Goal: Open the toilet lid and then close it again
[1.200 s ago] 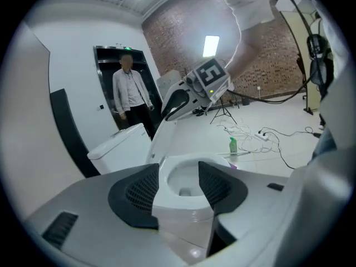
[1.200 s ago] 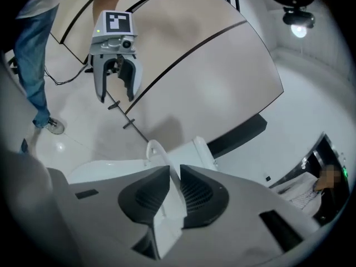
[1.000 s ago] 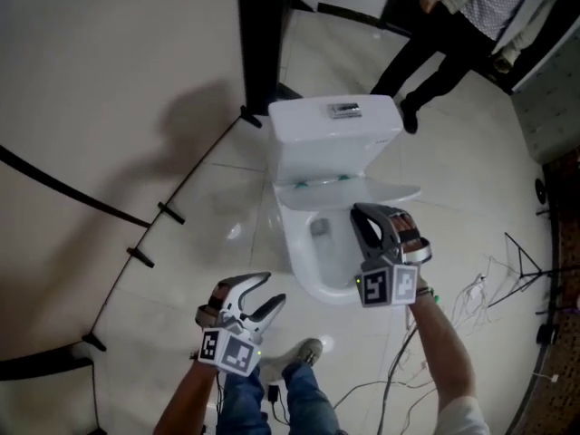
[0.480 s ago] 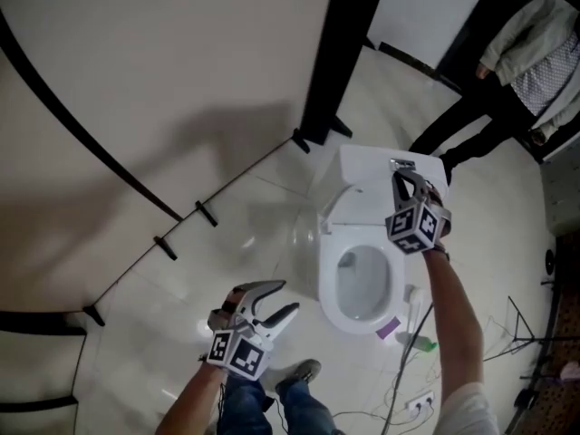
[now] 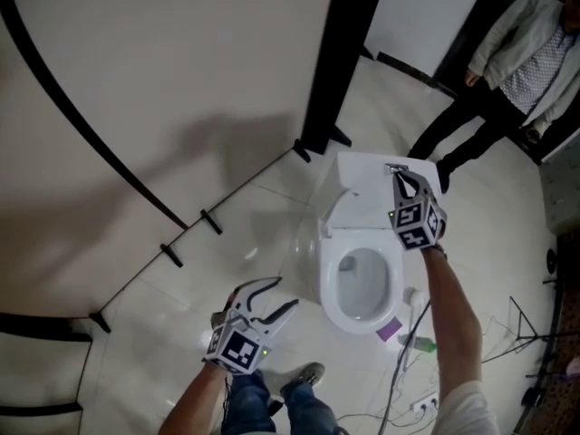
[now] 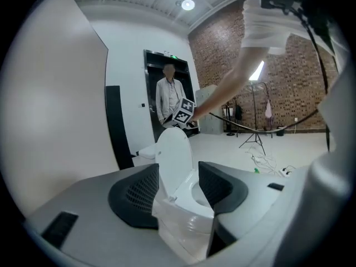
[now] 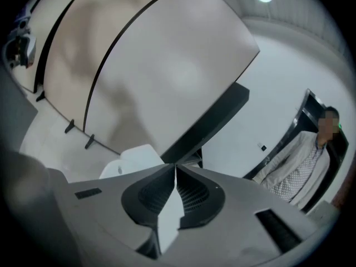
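Lid (image 6: 173, 154) up, right tongs (image 5: 397, 173) just clamping shut on its top edge, left tongs (image 5: 283, 294) apart & empty; shutting it's left.

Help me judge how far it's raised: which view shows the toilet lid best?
The left gripper view: the toilet lid stands upright above the bowl, nearly its whole outline visible. The head view looks steeply down, so it is foreshortened against the tank. The right gripper view shows only a white sliver that I can't identify.
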Motion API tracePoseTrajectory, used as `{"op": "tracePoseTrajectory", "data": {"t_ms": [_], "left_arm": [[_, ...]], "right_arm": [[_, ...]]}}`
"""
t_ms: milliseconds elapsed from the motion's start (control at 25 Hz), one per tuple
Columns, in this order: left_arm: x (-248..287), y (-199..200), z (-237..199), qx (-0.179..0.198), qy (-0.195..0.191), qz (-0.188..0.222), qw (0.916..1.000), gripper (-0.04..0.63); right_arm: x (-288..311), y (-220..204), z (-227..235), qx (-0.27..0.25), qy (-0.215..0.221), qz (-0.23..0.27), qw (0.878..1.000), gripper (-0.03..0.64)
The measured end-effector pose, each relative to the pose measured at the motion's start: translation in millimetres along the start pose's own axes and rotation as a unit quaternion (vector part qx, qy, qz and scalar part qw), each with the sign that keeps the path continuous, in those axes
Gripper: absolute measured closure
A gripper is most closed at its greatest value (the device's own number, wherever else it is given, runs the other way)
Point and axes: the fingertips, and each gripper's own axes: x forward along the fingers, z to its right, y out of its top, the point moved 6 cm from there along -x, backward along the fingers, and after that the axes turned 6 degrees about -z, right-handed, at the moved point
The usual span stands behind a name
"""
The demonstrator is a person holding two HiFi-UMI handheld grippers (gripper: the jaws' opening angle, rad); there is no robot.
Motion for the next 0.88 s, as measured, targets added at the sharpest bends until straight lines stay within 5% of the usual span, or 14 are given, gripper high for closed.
{"op": "tracePoseTrajectory", "data": {"t_ms": [160, 320, 480, 680, 880], "left_arm": [[-9.7, 39.3, -13.6, -0.034, -0.006, 0.057, 0.9978, 0.377], [-24.8, 81.3, -13.5, -0.038, -0.019, 0.096, 0.9945, 0.377], [-36.4, 118.3, -0.3, -0.025, -0.047, 0.122, 0.9911, 0.377], [-50.7, 152.2, 33.8, -0.009, -0.099, 0.132, 0.9863, 0.377], [-68.5, 167.7, 77.6, -0.036, -0.17, 0.129, 0.9763, 0.377]], "right_arm": [[-75.6, 12.3, 16.4, 0.08, 0.007, 0.074, 0.994, 0.609], [-187.1, 15.2, 15.8, 0.179, 0.06, 0.148, 0.971, 0.609], [-285.3, -6.3, -3.7, 0.206, 0.08, 0.201, 0.954, 0.609], [-377.7, -41.1, -41.5, 0.258, 0.076, 0.205, 0.941, 0.609], [-431.9, -73.7, -87.0, 0.324, 0.068, 0.187, 0.925, 0.609]]}}
